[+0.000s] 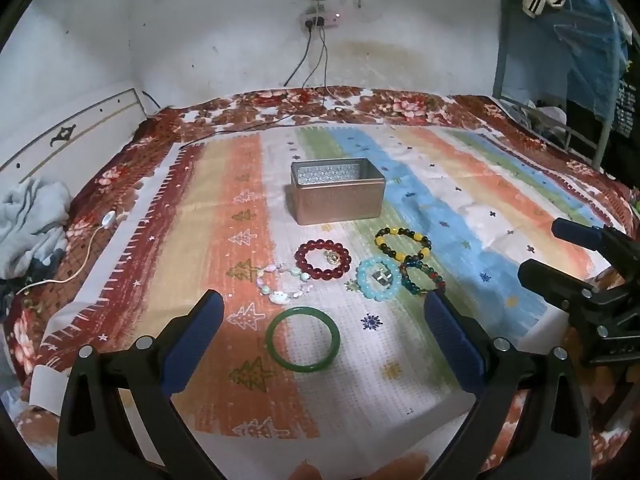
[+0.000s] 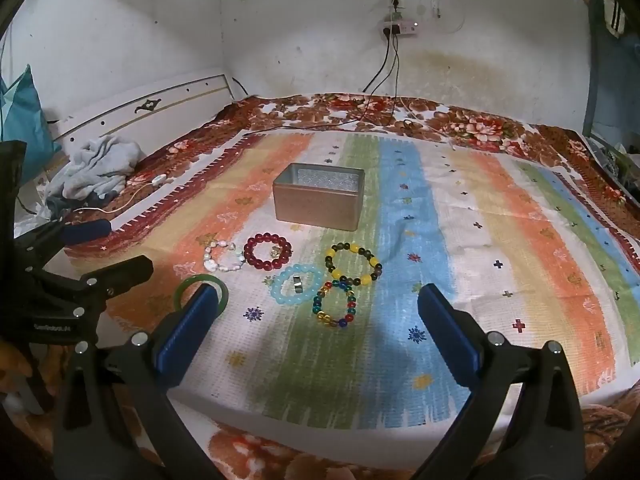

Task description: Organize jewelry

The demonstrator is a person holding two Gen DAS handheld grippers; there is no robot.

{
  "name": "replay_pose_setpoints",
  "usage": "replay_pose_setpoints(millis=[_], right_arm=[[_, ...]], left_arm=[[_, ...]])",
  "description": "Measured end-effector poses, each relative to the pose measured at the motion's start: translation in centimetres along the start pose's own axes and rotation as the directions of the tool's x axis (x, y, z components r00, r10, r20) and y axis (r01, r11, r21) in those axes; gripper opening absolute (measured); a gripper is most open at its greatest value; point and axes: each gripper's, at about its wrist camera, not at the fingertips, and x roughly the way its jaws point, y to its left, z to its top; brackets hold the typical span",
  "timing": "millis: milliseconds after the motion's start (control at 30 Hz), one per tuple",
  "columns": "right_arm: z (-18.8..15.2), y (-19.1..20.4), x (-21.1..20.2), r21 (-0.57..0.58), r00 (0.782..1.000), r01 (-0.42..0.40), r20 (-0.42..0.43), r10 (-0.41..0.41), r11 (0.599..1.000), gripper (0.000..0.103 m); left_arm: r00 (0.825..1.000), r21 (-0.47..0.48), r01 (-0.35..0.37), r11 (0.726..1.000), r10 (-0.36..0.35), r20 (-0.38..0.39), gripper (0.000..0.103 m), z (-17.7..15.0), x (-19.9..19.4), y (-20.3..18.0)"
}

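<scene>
An open metal tin (image 1: 338, 196) (image 2: 320, 200) stands on the striped cloth. In front of it lie a red bead bracelet (image 1: 301, 256) (image 2: 249, 254), a pastel charm bracelet (image 1: 276, 297) (image 2: 211, 266), a light blue bracelet (image 1: 362, 280) (image 2: 278, 292) around a silver ring (image 1: 380, 278) (image 2: 297, 282), a yellow-and-dark bracelet (image 1: 394, 232) (image 2: 354, 248), a multicolour bracelet (image 1: 412, 288) (image 2: 320, 312) and a green bangle (image 1: 272, 342) (image 2: 188, 282). My left gripper (image 1: 323, 298) (image 2: 120, 246) hovers open just short of the bangle. My right gripper (image 2: 317, 290) (image 1: 544, 248) is open and empty near the multicolour bracelet.
The striped cloth (image 1: 460, 200) covers a floral bedspread (image 2: 480, 124). A crumpled grey garment (image 1: 32, 216) (image 2: 96, 168) and a white cable lie at the left by the headboard. Dark cables run from a wall socket (image 1: 318, 20) onto the bed. A metal rack with clothes stands at right.
</scene>
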Motion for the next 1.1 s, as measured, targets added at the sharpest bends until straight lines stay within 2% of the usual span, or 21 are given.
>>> replay_pose_setpoints(millis=[400, 1100], right_arm=[[-0.1, -0.4, 0.1, 0.004, 1.0, 0.005, -0.008, -0.005, 1.0, 0.098], [0.0, -0.5, 0.8, 0.008, 0.999, -0.004, -0.043, 0.004, 1.0, 0.098]], left_arm=[[0.999, 0.013, -0.032, 0.999, 0.032, -0.011, 0.098, 0.0, 0.1, -0.4], [0.998, -0.012, -0.038, 0.999, 0.037, -0.051, 0.098, -0.5, 0.5, 0.7]])
